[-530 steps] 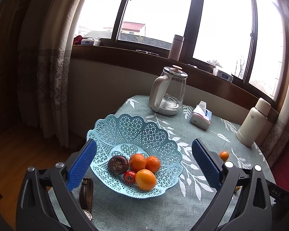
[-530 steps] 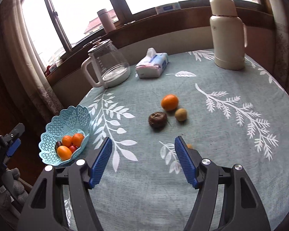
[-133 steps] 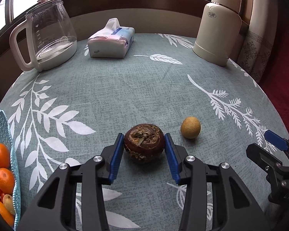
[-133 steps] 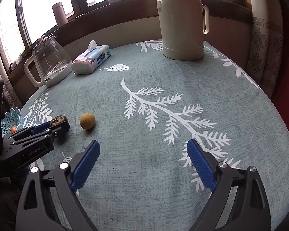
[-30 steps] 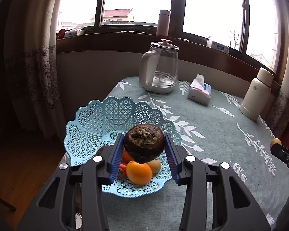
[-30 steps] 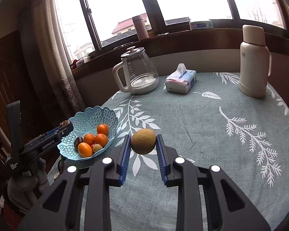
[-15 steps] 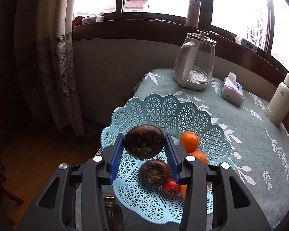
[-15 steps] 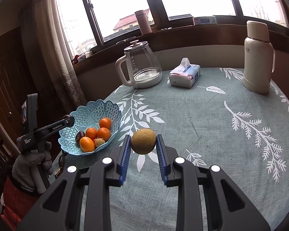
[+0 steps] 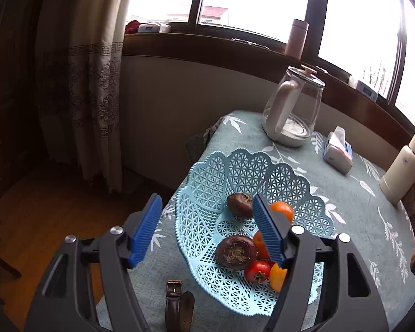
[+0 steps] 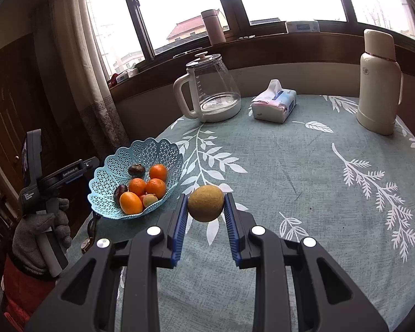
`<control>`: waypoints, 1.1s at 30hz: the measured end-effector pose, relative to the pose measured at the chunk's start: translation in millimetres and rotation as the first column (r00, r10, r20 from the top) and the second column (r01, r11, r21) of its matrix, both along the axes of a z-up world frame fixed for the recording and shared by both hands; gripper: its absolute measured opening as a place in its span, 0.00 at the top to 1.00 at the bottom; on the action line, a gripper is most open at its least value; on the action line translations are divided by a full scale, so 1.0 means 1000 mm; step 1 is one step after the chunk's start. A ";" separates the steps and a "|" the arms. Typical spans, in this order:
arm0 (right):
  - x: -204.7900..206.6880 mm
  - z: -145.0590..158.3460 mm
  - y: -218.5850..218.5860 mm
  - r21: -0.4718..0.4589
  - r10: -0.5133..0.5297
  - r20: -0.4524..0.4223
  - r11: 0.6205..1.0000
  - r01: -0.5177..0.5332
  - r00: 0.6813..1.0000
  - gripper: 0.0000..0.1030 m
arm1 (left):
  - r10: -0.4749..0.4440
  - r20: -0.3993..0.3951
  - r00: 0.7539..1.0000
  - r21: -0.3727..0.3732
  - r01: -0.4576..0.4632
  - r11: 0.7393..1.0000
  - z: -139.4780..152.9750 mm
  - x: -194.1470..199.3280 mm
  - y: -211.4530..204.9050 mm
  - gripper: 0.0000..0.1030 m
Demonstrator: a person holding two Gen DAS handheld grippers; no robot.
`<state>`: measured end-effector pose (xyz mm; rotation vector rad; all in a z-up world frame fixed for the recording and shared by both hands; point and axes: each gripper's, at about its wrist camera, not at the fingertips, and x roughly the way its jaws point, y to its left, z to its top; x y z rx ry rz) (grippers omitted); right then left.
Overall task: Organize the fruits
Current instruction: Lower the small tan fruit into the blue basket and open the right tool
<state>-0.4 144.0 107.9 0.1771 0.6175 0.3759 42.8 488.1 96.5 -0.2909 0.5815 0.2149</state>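
Dark fruit (image 9: 240,204) dropped into basket (image 9: 207,193); left tongs (image 9: 207,231) now wide, empty; right tongs (image 10: 205,215) still clamp kiwi (image 10: 205,203).

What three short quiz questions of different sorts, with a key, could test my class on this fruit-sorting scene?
1. True or false: the left tool is shut on a dark fruit.
2. Multiple choice: the right tool grips (A) an orange, (B) a tan round fruit, (C) a tomato.
3. Fill in: the blue lattice basket stands nearest which tabletop item, the glass kettle, the tissue pack or the cream thermos?

Key
1. False: it is open, and two dark fruits lie in the basket.
2. B, the tan round fruit.
3. The glass kettle.
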 end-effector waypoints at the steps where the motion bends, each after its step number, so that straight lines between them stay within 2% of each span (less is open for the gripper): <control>1: 0.001 0.000 0.002 -0.003 0.005 -0.001 1.000 -0.005 1.000 0.74 | 0.008 0.008 1.000 -0.004 -0.008 1.000 0.001 -0.005 0.001 0.29; 9: 0.011 0.002 0.035 -0.025 0.076 -0.007 0.997 -0.076 0.997 0.74 | 0.026 0.035 0.999 0.004 -0.026 1.000 0.002 -0.041 -0.001 0.27; 12: 0.017 0.002 0.055 -0.025 0.114 -0.015 0.993 -0.115 0.993 0.74 | 0.038 0.053 0.998 0.040 -0.040 0.998 0.007 -0.054 -0.001 0.21; 16: 0.029 0.002 0.084 -0.025 0.164 -0.027 0.986 -0.165 0.986 0.74 | 0.049 0.086 0.995 0.081 -0.057 0.995 0.019 -0.067 -0.001 0.20; 22: 0.052 -0.002 0.122 -0.041 0.214 -0.056 0.976 -0.216 0.975 0.74 | 0.037 0.102 0.994 0.066 -0.044 0.997 0.025 -0.072 0.002 0.20; 33: 0.090 -0.023 0.157 -0.062 0.215 -0.130 0.973 -0.224 0.968 0.74 | 0.047 0.091 0.995 0.065 -0.053 0.996 0.021 -0.068 0.004 0.20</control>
